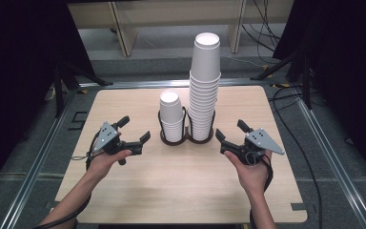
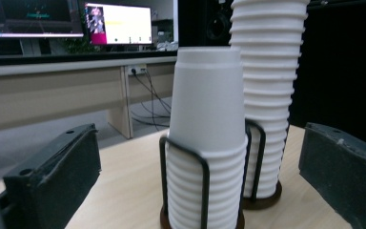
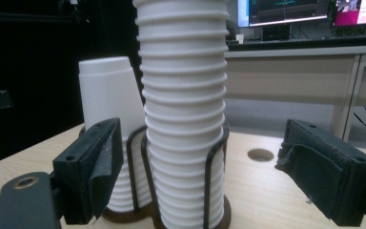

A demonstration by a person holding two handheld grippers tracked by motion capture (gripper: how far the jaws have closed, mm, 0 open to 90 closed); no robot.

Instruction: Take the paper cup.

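Fingers of the left gripper (image 1: 135, 130) and right gripper (image 1: 230, 134) stand apart and hold nothing, one on each side of the wire cup holder (image 1: 186, 138) at mid-bench (image 1: 138, 191). In the holder, the short cup stack (image 1: 171, 117) sits left and the tall cup stack (image 1: 205, 88) right. This looks like the approach step; next, one gripper likely needs to rise and close gently on a top cup.

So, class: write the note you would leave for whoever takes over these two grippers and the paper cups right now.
Left gripper: open, empty, hovering left of the cup holder.
Right gripper: open, empty, hovering right of it.
Short stack sits in the holder's left ring, tall stack in its right ring, all on the table.
Done: no cup lifted or gripped.
Left: probably take a cup off a stack; close in first.
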